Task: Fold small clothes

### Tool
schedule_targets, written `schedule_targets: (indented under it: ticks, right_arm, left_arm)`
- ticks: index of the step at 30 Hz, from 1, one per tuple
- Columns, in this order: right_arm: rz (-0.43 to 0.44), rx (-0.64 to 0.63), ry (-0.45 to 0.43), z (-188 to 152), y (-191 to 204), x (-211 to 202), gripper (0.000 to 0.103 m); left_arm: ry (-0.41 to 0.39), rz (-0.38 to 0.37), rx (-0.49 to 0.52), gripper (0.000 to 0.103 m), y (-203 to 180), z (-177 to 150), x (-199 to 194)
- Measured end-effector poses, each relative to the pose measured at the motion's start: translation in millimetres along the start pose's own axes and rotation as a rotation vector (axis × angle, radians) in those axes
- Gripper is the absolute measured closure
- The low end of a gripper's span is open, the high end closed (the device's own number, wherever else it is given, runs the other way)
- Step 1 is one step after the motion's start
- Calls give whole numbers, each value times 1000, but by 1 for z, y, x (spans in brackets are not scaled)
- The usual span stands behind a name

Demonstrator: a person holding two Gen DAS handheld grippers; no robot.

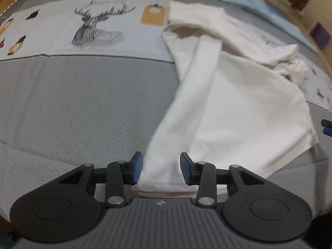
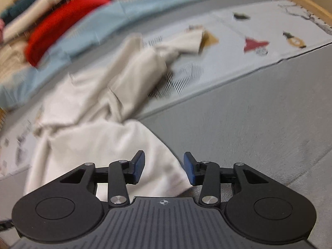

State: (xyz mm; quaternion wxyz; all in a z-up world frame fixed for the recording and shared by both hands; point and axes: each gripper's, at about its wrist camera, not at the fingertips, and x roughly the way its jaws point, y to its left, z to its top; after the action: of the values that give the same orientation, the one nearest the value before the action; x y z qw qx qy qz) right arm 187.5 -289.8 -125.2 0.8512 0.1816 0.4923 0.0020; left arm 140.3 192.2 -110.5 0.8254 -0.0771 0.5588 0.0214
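Observation:
A white long-sleeved garment [image 1: 238, 95] lies spread on a grey bed cover [image 1: 83, 108]. One long sleeve [image 1: 186, 103] runs down from the garment toward my left gripper [image 1: 161, 169], whose jaws are open with the sleeve's cuff end lying between them. The same garment [image 2: 99, 128] shows in the right wrist view, rumpled at its far end. My right gripper [image 2: 164, 169] is open, with the garment's near corner between its blue pads [image 2: 189, 170].
A pale printed panel with a deer drawing [image 1: 97, 29] crosses the bed behind the garment. A light blue sheet [image 2: 103, 22] lies beyond it. A pile of clothes with a red item [image 2: 62, 22] sits at the far left in the right wrist view.

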Motion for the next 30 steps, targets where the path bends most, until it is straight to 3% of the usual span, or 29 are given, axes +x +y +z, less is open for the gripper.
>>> schedule_targets:
  ticks: [3,6,9,10,12,14,19,22,26,28,30]
  right_arm:
    - [-25,-57,83,-4,5,24,57]
    - [-57,-152,108,-10,16,34,57]
    - [-47,-238,111,-14,23,32,93]
    - [-37,-248,105,-15,23,28,94]
    - [-17,-260,63,-13,22,14,95]
    - [-6,-243,11,-10,14,-5,95]
    - [-24,-160,-105,-2,-33,-62,96]
    - [-74,-173,-127,-6,-63,-94,96]
    - [-121,-214,-40,-25,-103,-115,96]
    - [-90,-224,74,-38,-121,-112,96]
    - [-30,-259,199,-54,-128,-106,96]
  left_arm:
    - [30,18,-12,58,5,2,11]
    - [51,26,-11,58,5,4,17]
    - [70,31,10,60,0,2,23]
    - [79,38,24,63,-3,1,25]
    - [81,59,63,85,-9,-2,27]
    - [69,55,89,93,-14,-4,25]
    - [4,-32,169,96,-37,-14,6]
    - [-32,-103,261,96,-60,-24,-10]
    - [-12,-193,408,96,-87,-42,-23]
    - [12,-208,474,96,-96,-52,-26]
    - [60,-170,516,96,-98,-59,-24]
